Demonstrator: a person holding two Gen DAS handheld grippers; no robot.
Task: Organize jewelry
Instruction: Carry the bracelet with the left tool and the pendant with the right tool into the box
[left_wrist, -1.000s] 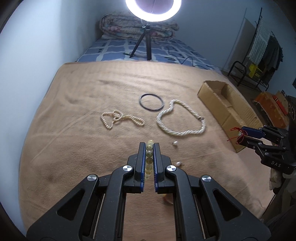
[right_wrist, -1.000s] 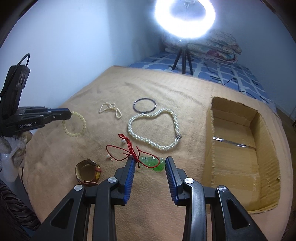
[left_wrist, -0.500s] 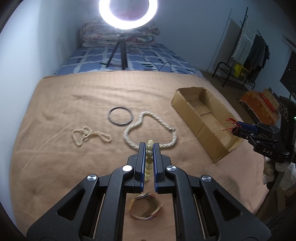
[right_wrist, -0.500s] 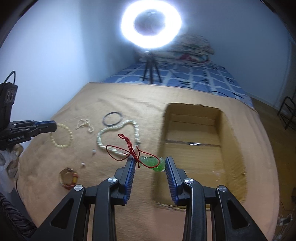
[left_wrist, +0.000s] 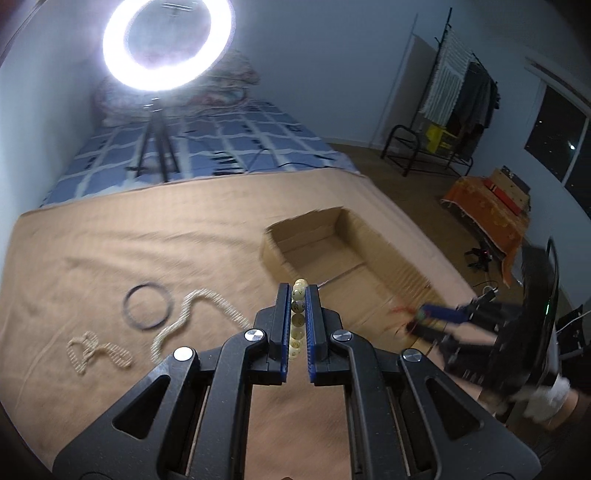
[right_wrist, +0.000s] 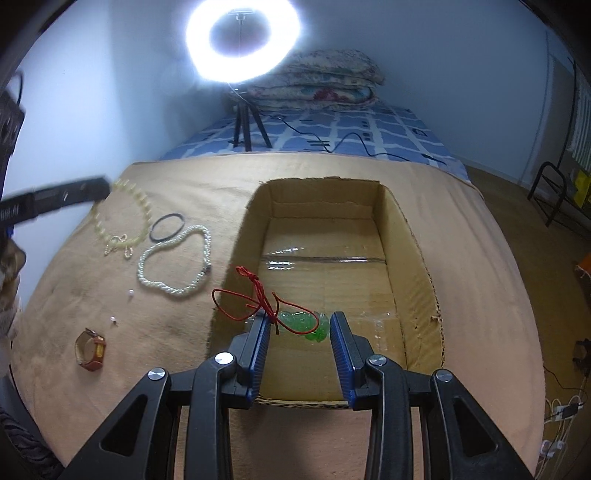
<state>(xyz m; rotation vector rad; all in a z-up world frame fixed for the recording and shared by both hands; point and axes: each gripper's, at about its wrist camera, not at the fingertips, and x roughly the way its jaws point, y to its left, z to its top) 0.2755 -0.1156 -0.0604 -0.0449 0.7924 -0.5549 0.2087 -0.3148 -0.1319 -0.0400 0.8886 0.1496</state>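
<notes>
My left gripper (left_wrist: 298, 295) is shut on a pale yellow bead bracelet (left_wrist: 297, 314), held above the tan blanket near the open cardboard box (left_wrist: 325, 251). From the right wrist view the bracelet (right_wrist: 122, 218) hangs in the air from that gripper (right_wrist: 105, 184). My right gripper (right_wrist: 299, 325) is shut on a green jade pendant (right_wrist: 303, 325) with a red cord (right_wrist: 255, 295), held over the near end of the box (right_wrist: 413, 258). It shows blurred in the left wrist view (left_wrist: 424, 314).
On the blanket lie a thick pearl necklace (right_wrist: 173, 262), a thin pearl strand (right_wrist: 118, 245), a dark bangle (right_wrist: 167, 227), two loose pearls (right_wrist: 130, 292) and a brown watch (right_wrist: 90, 349). A ring light on a tripod (right_wrist: 242, 40) stands behind.
Both grippers rose and moved right toward the box, carrying their items. The right gripper now holds the pendant over the box's inside; the left gripper nears the box's left side.
</notes>
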